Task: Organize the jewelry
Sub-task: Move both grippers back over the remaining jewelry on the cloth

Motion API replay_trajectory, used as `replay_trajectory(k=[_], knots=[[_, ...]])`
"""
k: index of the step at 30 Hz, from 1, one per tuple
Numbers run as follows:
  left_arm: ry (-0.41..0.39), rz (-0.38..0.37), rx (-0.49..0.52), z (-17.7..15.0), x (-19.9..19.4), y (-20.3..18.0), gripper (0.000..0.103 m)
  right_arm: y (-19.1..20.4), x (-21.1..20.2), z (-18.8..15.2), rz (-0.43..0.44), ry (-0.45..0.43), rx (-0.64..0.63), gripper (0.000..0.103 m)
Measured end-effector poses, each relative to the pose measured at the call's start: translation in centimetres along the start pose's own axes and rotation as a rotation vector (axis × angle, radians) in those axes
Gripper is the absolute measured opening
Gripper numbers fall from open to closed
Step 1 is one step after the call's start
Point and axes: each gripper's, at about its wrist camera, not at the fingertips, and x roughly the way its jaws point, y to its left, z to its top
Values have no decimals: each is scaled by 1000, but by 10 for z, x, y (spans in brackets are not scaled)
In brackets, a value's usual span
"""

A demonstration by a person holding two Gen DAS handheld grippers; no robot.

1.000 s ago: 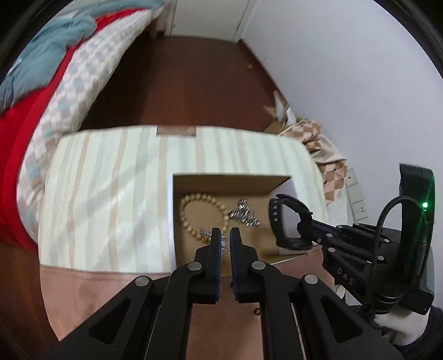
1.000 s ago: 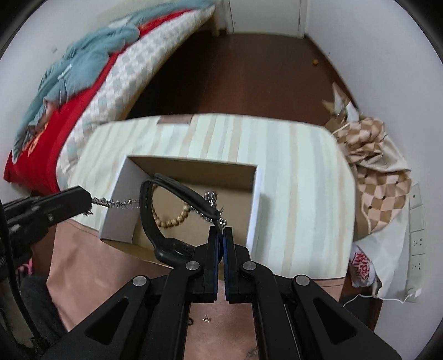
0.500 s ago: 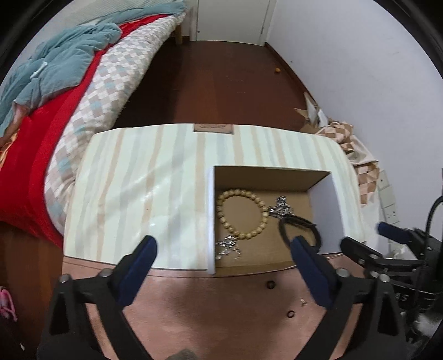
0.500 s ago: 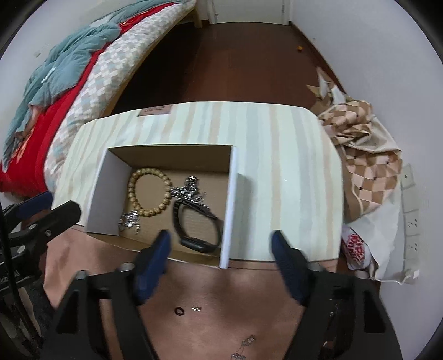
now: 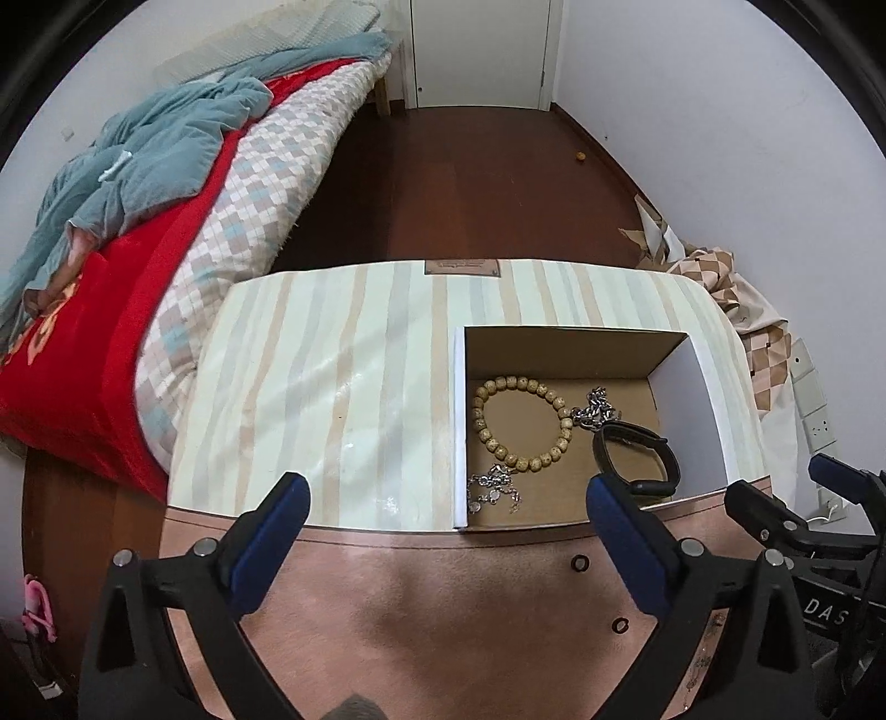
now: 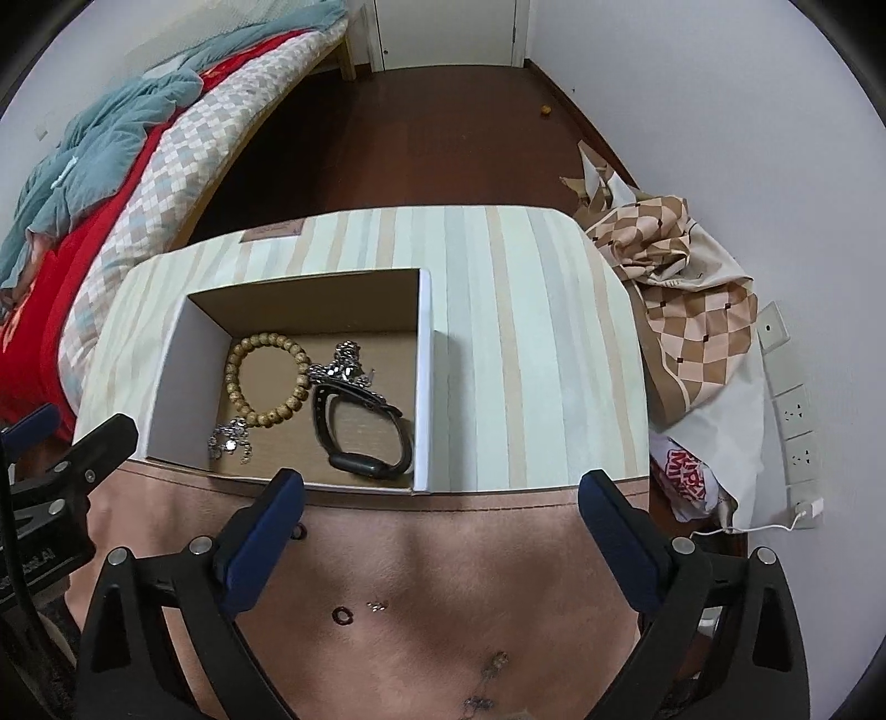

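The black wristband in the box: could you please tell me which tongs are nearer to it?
Right tongs: the wristband lies just beyond their left finger. Left tongs sit further left of it.

Your left hand-held gripper (image 5: 443,498) hides part of the black band (image 5: 637,454); the trinkets (image 6: 376,606) on the tabletop (image 6: 443,581) (tiny, dark) stay unidentifiable.

White walls (image 5: 692,111), dark wood floor (image 5: 470,183), bed (image 5: 166,232) left, white door (image 5: 479,52).
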Motion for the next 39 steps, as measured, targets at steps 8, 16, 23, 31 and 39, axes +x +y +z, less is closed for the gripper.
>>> replay_trajectory(k=[8, 16, 23, 31, 39], knots=[[-71, 38, 7, -7, -35, 3, 102, 4, -33, -8, -11, -62, 2, 100], [-135, 34, 10, -25, -76, 6, 102, 8, -83, -24, -18, -151, -8, 100], [-166, 24, -11, -40, -105, 13, 102, 17, -123, -40, -8, -215, -22, 100], [-166, 54, -41, -82, -101, 14, 102, -13, -122, -85, 60, -195, 79, 100], [-35, 92, -41, -125, -32, -4, 102, -67, -38, -145, 51, -40, 176, 77]])
